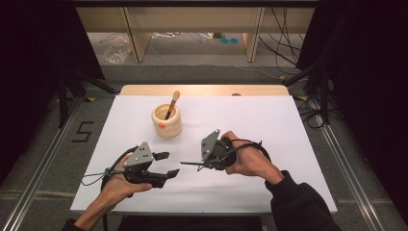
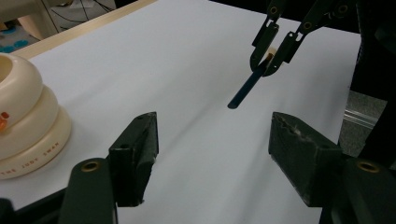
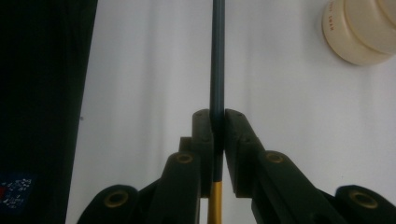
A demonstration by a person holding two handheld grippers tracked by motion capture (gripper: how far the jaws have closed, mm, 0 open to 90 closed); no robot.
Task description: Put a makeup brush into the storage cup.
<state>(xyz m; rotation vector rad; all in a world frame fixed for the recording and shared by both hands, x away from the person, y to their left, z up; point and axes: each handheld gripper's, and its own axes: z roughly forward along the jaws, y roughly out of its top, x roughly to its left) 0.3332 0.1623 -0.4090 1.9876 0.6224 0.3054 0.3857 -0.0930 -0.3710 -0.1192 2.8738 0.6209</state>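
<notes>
brush (image 1: 172, 105) in holder (image 1: 167, 126) on table (image 1: 269, 120), behind both grippers.

This looks like a lab set up for recording. A white table (image 1: 269, 125) stands between dark curtains (image 1: 365, 72) and metal floor rails (image 1: 43, 159), with loose cables (image 1: 284, 45) trailing over the grey floor. Bare wooden shelving (image 1: 192, 24) stands behind it.

White table (image 1: 269, 125), grey floor (image 1: 202, 74), wooden shelving (image 1: 192, 19)
</notes>
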